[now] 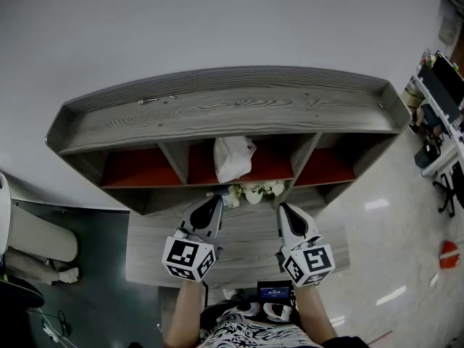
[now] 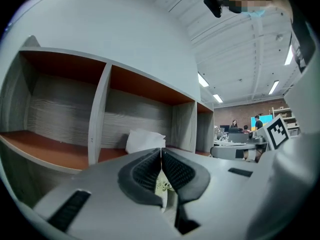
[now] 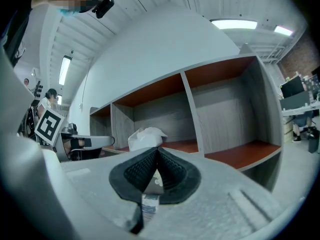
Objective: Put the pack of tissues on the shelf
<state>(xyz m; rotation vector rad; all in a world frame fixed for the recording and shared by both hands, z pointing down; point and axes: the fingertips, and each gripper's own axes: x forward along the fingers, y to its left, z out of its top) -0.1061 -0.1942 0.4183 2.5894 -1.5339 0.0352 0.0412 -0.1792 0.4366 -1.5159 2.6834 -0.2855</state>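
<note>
Left claw (image 1: 215, 201) and right claw (image 1: 283, 210) are both sitting closed and empty, tissue pack (image 1: 233, 158) standing ahead between them in the shelf's (image 1: 217, 111) middle bay; a stray nudge could be tipping it out.

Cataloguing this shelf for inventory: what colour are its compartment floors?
Reddish-brown compartment floors, on a grey wood-grain shelf; the right gripper view shows them best.

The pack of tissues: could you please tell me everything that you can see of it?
The pack of tissues is white, soft and crinkled, seemingly wrapped in thin plastic. It rests on the red floor of the middle compartment of the grey wooden shelf, near its front edge. Only the shelf touches it.
</note>
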